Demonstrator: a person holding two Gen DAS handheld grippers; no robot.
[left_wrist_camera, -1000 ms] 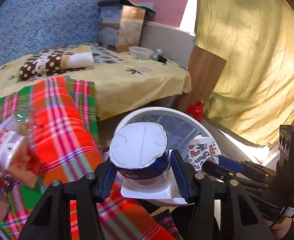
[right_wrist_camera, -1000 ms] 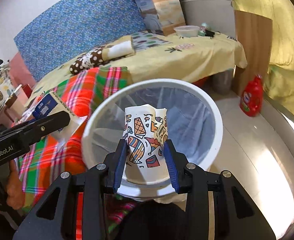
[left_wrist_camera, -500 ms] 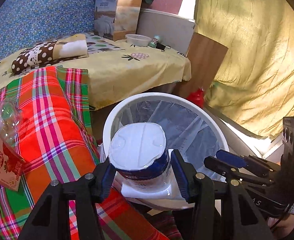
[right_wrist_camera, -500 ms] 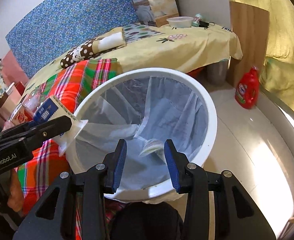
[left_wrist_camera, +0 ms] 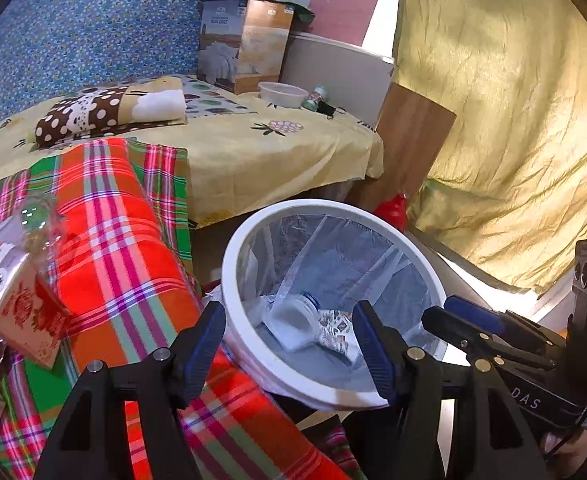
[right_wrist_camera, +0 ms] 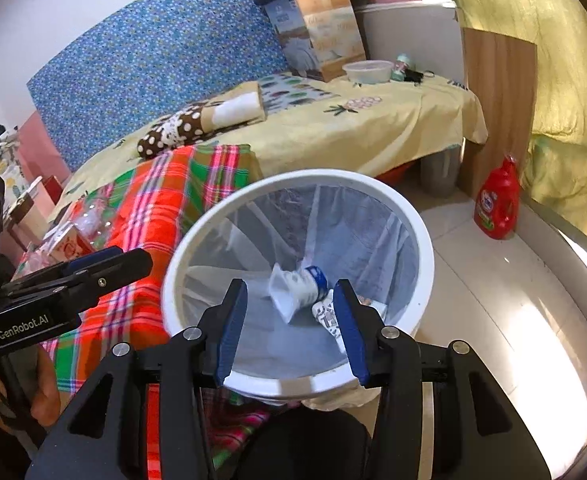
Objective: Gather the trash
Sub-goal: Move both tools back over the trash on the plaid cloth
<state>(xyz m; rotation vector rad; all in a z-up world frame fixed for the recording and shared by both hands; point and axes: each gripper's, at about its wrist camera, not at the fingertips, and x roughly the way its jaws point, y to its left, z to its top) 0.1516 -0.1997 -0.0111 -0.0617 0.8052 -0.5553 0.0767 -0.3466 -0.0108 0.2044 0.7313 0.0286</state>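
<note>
Both hand-held grippers are held over the round white plastic bin lined with a thin translucent bag (left_wrist_camera: 235,280). The left gripper (left_wrist_camera: 289,340) has its jaws opening with nothing between them, and the right gripper (right_wrist_camera: 289,320) is likewise opening on empty air. At the bottom of the liner, a white tub with a blue band (right_wrist_camera: 299,286) is lying on its side, touching a crumpled patterned paper cup (right_wrist_camera: 327,314).

More trash is left on the red, green and pink plaid cloth (left_wrist_camera: 113,240) beside the bin: a red-and-white printed carton (left_wrist_camera: 21,304) and a clear crinkled plastic wrapper (left_wrist_camera: 37,216), near the left edge of the view.

Several risks can be judged from here. The bin rim is close below both sets of fingers, so it could be clipped and the bin tipped if either gripper is swung sideways before it is raised. The thin liner could be snagged by a finger and dragged out. The clear wrapper is likely to slip or crumple unpredictably when pinched, and the carton could be knocked off the cloth's edge.
</note>
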